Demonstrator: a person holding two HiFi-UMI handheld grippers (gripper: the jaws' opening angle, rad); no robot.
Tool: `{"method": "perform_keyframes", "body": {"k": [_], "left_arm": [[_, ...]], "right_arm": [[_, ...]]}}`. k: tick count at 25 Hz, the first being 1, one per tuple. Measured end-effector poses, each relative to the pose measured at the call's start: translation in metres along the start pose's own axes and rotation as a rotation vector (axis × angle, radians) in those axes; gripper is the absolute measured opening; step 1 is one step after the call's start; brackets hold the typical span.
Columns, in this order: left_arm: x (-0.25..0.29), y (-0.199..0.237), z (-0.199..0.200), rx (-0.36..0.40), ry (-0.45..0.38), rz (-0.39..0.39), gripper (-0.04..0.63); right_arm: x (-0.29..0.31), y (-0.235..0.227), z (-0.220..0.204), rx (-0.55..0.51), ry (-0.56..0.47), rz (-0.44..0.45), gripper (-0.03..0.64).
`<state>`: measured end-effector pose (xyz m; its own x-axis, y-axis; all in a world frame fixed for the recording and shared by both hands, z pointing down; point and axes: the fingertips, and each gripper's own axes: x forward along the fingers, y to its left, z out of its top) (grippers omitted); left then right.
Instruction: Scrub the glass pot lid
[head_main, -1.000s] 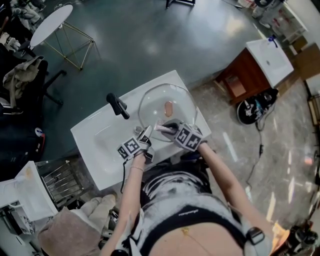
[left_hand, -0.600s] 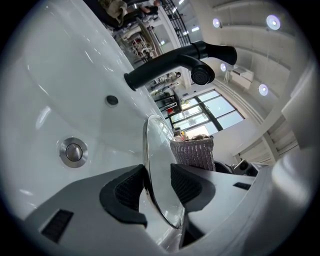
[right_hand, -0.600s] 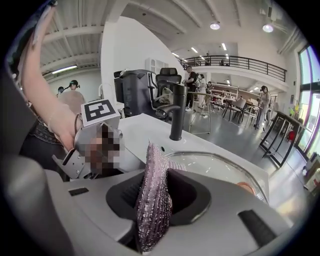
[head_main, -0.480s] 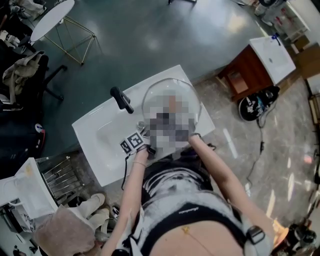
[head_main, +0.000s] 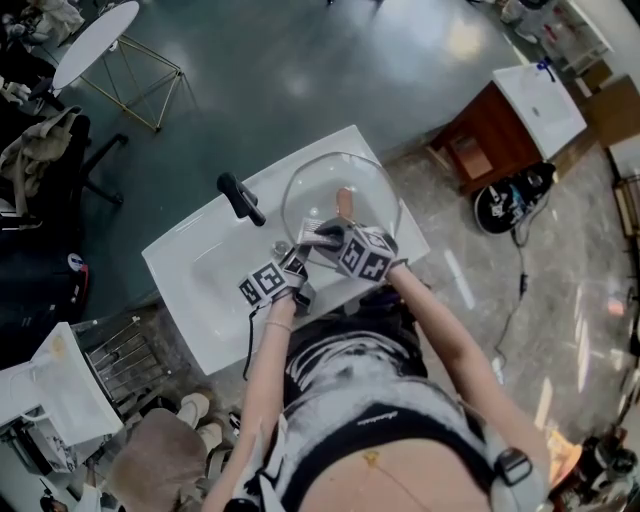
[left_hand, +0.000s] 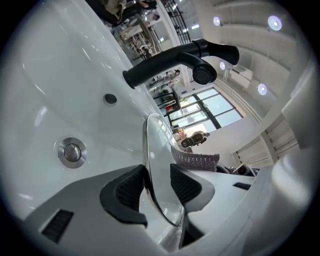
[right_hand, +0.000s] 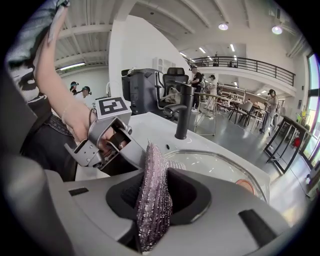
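Against white sink (left_hand: 60, 90), lid (left_hand: 159, 150) edge between jaws of left gripper (left_hand: 156, 189)

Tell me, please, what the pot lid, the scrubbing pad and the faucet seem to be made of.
Glass pot lid: clear, glossy glass; the white sink shows through it.
Scrubbing pad: likely knitted metallic or synthetic mesh, purplish-silver; its ribbed threads glint.
Faucet: probably metal with a matte black coating; it shows little glare.

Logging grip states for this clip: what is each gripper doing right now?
Left gripper: shut on the glass pot lid.
Right gripper: shut on the purple scrubbing pad.
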<state>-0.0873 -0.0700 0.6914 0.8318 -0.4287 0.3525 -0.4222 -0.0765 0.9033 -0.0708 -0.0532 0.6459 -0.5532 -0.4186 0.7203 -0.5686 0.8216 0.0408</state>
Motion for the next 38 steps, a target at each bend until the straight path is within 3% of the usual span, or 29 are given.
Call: {"method": "perform_keyframes", "body": {"k": [7, 17, 31, 34, 38], "left_arm": [[0.001, -0.002, 0.000, 0.001, 0.001, 0.001, 0.158], [0.000, -0.003, 0.001, -0.006, -0.016, 0.015, 0.160], [-0.004, -0.001, 0.004, -0.023, -0.080, 0.077, 0.163], [-0.004, 0.000, 0.003, -0.026, -0.090, 0.091, 0.163], [-0.004, -0.001, 0.004, -0.019, -0.104, 0.104, 0.164]], "right_arm": [[-0.019, -0.001, -0.018, 0.019, -0.026, -0.024, 0.103], [-0.042, -0.016, -0.039, 0.042, -0.058, 0.012, 0.103], [-0.072, -0.042, -0.070, 0.058, -0.049, 0.185, 0.103], [-0.081, -0.057, -0.084, 0.097, -0.047, 0.163, 0.103], [-0.090, -0.090, -0.103, 0.160, -0.062, 0.066, 0.103]]}}
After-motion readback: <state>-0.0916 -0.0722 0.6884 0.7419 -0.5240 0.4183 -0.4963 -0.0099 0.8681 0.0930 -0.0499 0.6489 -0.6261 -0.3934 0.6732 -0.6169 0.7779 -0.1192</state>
